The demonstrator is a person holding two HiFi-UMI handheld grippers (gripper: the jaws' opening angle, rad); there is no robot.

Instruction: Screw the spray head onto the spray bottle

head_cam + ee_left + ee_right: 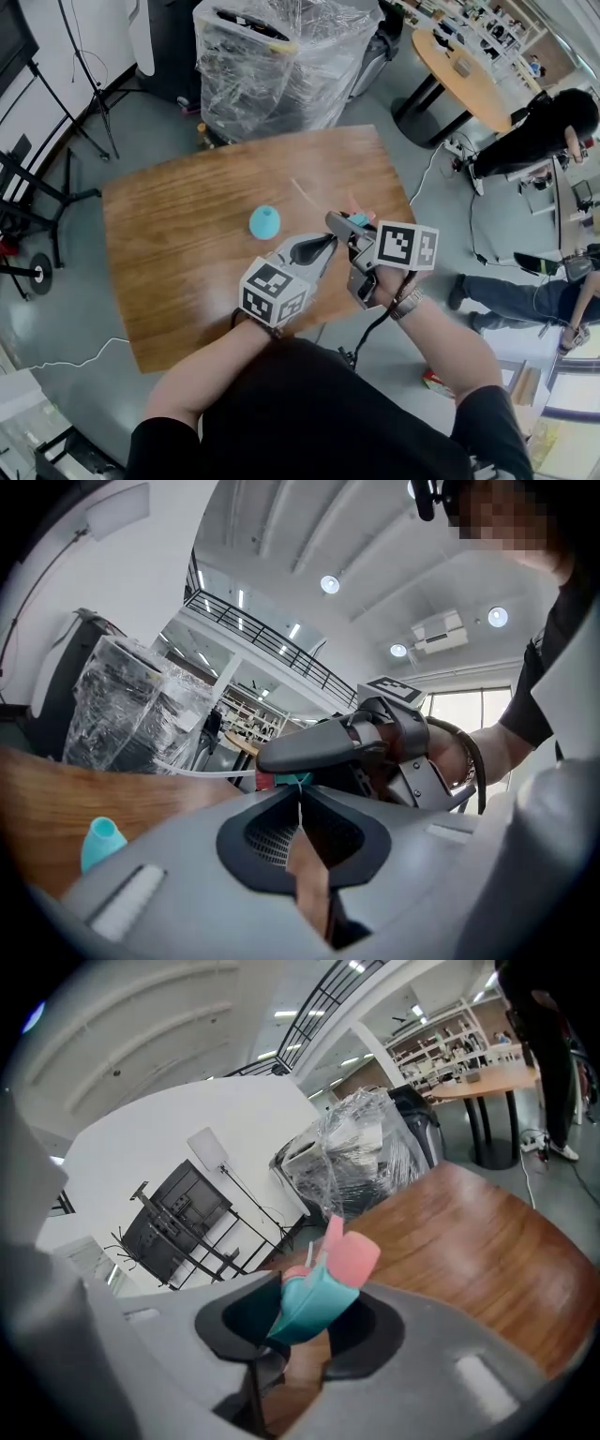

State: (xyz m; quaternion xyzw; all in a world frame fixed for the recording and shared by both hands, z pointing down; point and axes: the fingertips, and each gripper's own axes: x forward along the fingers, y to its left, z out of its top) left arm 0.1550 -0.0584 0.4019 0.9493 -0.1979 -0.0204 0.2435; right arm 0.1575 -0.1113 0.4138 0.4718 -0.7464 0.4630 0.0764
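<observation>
Spray head (pixel 323 1290) is sitting in the right gripper (pixel 347 225), jaws grasping its teal body, up in the air near the bottle (pixel 264 221), which is standing loose on the table (pixel 178 253). Left gripper (pixel 300 794) is clenched w/ nothing in it afaict, so nothing's steadying the bottle. Imo a poke from the tube is risking tipping it. Dip tube (pixel 202 772) is pointing away across the table, long axis lying roughly level, not down at the neck.

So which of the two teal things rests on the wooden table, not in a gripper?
The small teal bottle, alone on the wooden table; the teal and pink spray head sits between the jaws of the right gripper.
</observation>
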